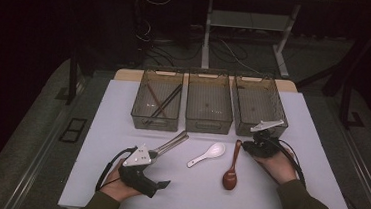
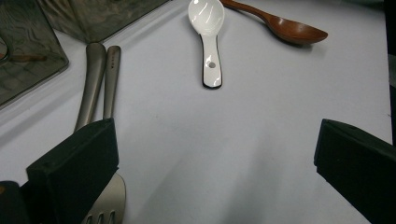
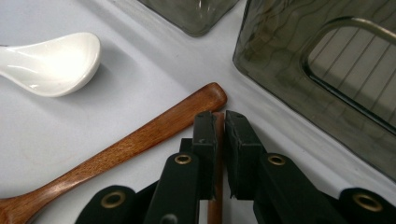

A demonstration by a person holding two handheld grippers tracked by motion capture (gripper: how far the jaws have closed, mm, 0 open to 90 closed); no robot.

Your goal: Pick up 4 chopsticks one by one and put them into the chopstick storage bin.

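— What has your right claw got?

— It's pressed together on a thin brown stick, low in the middle of the right gripper view. The stick runs straight up between my pads, and its tip shows just above them.

— And the wooden spoon?

— It lies on the counter just left of that claw. Its handle slants up from the lower left corner and ends right beside my pad tips. I can't tell whether it touches the stick. The white spoon sits at upper left, a smoky bin at upper right.

— Your left claw?

— It's spread wide, with bare counter between the jaws. A metal fork lies under its left jaw at lower left.
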